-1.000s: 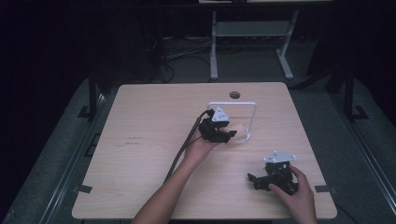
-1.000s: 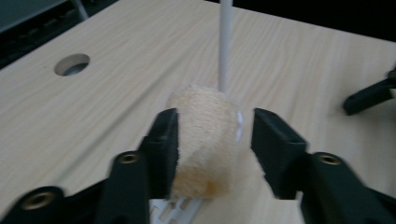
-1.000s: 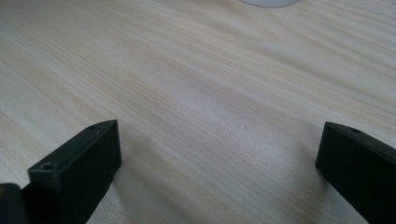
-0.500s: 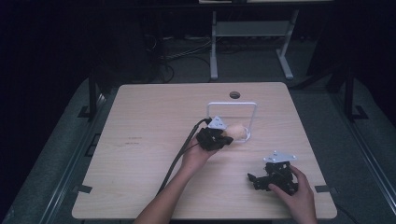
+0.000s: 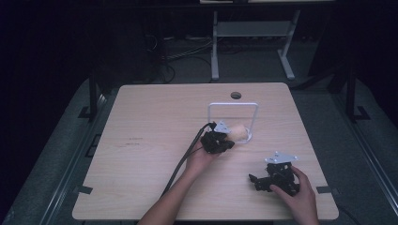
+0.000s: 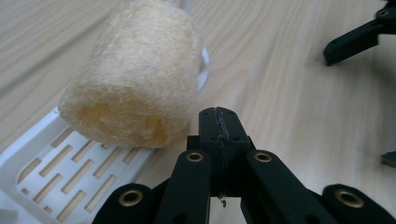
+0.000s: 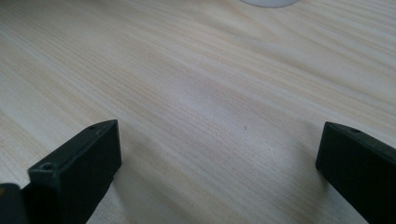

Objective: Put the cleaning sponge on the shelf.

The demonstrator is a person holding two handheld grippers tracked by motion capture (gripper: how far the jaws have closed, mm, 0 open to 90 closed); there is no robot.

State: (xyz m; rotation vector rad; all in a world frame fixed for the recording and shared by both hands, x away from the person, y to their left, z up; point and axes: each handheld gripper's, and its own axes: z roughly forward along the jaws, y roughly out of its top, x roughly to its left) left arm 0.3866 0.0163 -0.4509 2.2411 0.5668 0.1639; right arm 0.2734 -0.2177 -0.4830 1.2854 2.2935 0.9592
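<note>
Pale wood makes up the table [image 5: 155, 140] in the high view, where a white wire rack [image 5: 233, 105] stands upright past its middle with a cream loofah sponge [image 5: 239, 132] lying at the foot of it. The left gripper [image 5: 231, 144] sits just beside the sponge on the near side, held by the person's left hand [image 5: 199, 159], and its black cable [image 5: 180, 164] trails back toward the table's near edge. The right gripper [image 5: 252, 180] rests low near the right front corner, well apart from the sponge, held in the right hand [image 5: 298, 199], with its grey three-cornered plate [image 5: 280, 158] on top. In the left gripper view, the left gripper [image 6: 219, 123] has its jaws pressed flat together with nothing between them; they have just been closing and now meet, their tips just beside the sponge [image 6: 135, 79] without holding it. The sponge lies on its side, partly on a white slotted base [image 6: 56, 168] and partly over the bare wood, and one black jaw of the other gripper shows far off at the upper right. In the right gripper view, the right gripper [image 7: 219, 158] has its jaws spread wide apart over bare wood grain, with nothing between them.
</note>
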